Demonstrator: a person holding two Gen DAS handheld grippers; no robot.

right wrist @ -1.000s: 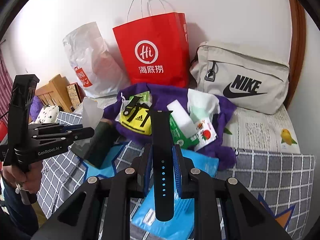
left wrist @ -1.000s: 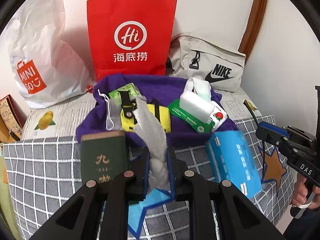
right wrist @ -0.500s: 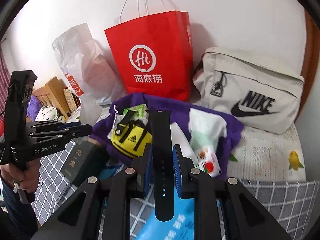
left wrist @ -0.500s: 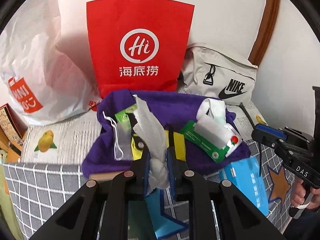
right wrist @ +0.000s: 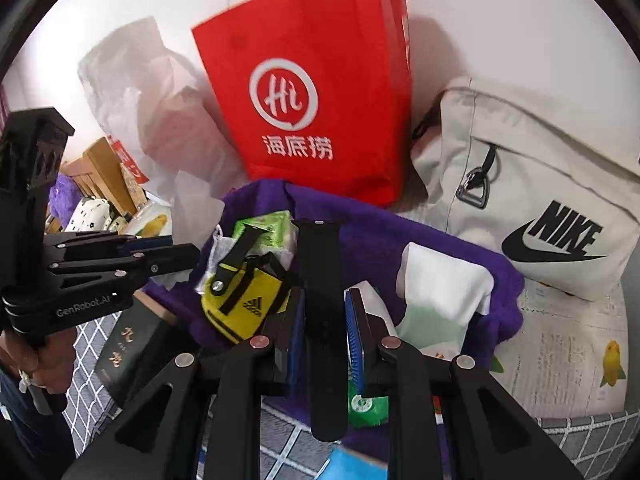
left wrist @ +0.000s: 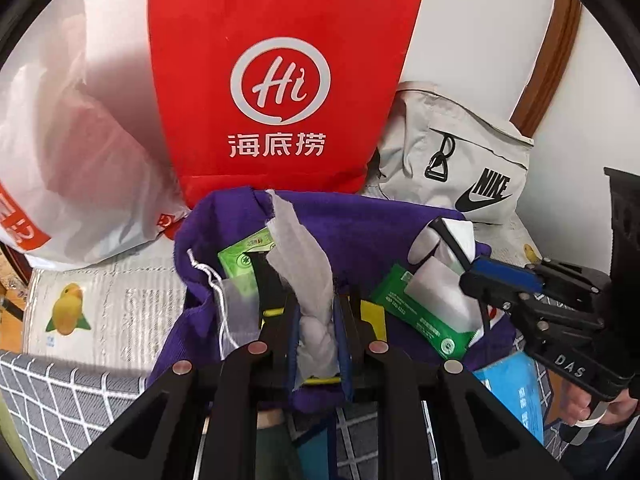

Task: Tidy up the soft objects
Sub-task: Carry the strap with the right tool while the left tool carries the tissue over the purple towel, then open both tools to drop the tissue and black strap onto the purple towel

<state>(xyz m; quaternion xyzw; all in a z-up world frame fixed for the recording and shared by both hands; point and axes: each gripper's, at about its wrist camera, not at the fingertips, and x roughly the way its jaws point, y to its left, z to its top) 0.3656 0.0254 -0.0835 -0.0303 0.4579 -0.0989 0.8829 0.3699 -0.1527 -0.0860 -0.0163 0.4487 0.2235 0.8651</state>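
Observation:
My left gripper is shut on a twisted white cloth and holds it over a purple cloth heaped with small items. My right gripper is shut on a black watch strap that stands upright above the same purple cloth. On the cloth lie a yellow Adidas pouch, a green packet and a white folded cloth. The right gripper shows in the left wrist view; the left gripper shows in the right wrist view.
A red Hi paper bag stands behind the purple cloth, with a white plastic bag to its left and a beige Nike bag to its right. A dark green book and a blue packet lie on the checked cover.
Both grippers have moved forward toward the red bag and over the purple cloth, still holding the white cloth and the watch strap.

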